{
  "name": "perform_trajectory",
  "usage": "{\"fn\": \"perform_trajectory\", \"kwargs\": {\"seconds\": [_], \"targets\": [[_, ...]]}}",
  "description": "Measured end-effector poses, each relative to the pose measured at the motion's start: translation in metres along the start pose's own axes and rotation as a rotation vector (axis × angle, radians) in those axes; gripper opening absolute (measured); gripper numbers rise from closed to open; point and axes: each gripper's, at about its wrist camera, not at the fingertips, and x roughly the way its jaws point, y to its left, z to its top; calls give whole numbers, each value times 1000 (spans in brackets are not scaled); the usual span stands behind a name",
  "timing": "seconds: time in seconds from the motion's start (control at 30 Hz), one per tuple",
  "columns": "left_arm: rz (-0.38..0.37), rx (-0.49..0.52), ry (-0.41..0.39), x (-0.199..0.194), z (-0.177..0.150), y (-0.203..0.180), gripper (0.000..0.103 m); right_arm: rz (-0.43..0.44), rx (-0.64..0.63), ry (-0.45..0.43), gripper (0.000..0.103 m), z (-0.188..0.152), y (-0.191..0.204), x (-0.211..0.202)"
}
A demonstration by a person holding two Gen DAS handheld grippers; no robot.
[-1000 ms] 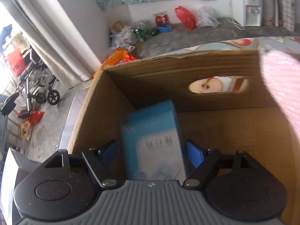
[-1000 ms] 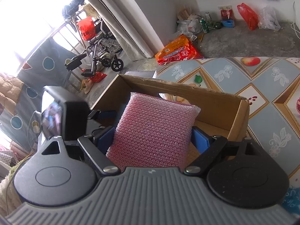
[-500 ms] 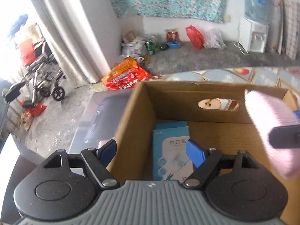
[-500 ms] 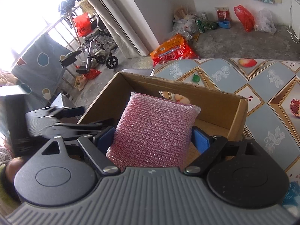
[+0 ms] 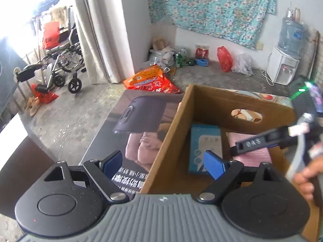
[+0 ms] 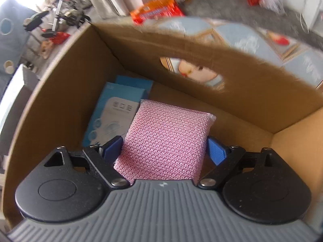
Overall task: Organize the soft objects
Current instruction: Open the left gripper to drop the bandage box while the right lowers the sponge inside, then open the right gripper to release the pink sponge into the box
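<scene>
A cluttered room with a bare concrete floor, a floral turquoise cloth (image 5: 212, 10) pinned to the wall and a wheelchair (image 5: 60, 64) by the curtain frames a cardboard box (image 6: 60, 64) set on a table covered in a fruit-patterned oilcloth (image 6: 238, 36).

Inside the box, the right gripper (image 6: 164, 147) clasps a pink mesh scouring sponge (image 6: 167, 141) between its blue pads, the sponge low over the box floor and overlapping the edge of two light-blue packets (image 6: 113, 113) that lie stacked along the left wall. The left gripper (image 5: 162, 164) hangs empty with its fingers spread, astride the near left wall of the box, one pad outside and one inside.

On this evidence the tidying is well under way: the blue packets are already stowed, and the sponge appears to be in its final placement, with only the release left. Whether other soft items wait outside the box cannot be told.

Legible writing is scarce. The top packet carries a short line of Chinese characters, too blurred to read with confidence. A large printed poster (image 5: 141, 125) under the box shows white Chinese characters, upside down from this view. The right gripper's finger, seen from the left camera, bears a small white marking, unclear. An orange-red sack (image 5: 151, 80) on the floor has printing too small to read.
</scene>
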Motion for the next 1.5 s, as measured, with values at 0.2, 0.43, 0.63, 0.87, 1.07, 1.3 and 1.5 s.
{"fn": "perform_trajectory", "kwargs": {"seconds": [0.2, 0.43, 0.63, 0.87, 1.07, 1.3, 1.5], "targets": [[-1, -17, 11, -3, -11, 12, 89, 33, 91, -7, 93, 8, -1, 22], [-2, -19, -21, -11, -13, 19, 89, 121, 94, -117, 93, -3, -9, -19], [9, -39, -32, -11, -11, 28, 89, 270, 15, -54, 78, -19, 1, -38], [32, -55, -18, -7, -12, 34, 89, 347, -60, 192, 47, -26, 46, 8], [42, -50, -11, -7, -14, 34, 89, 409, 36, 152, 44, -10, 48, 24], [35, -54, -10, -6, -15, 35, 89, 523, 90, 116, 45, -8, 33, 9], [31, -56, -9, -6, -16, 35, 89, 340, 45, -11, 57, -2, 6, -55]]}}
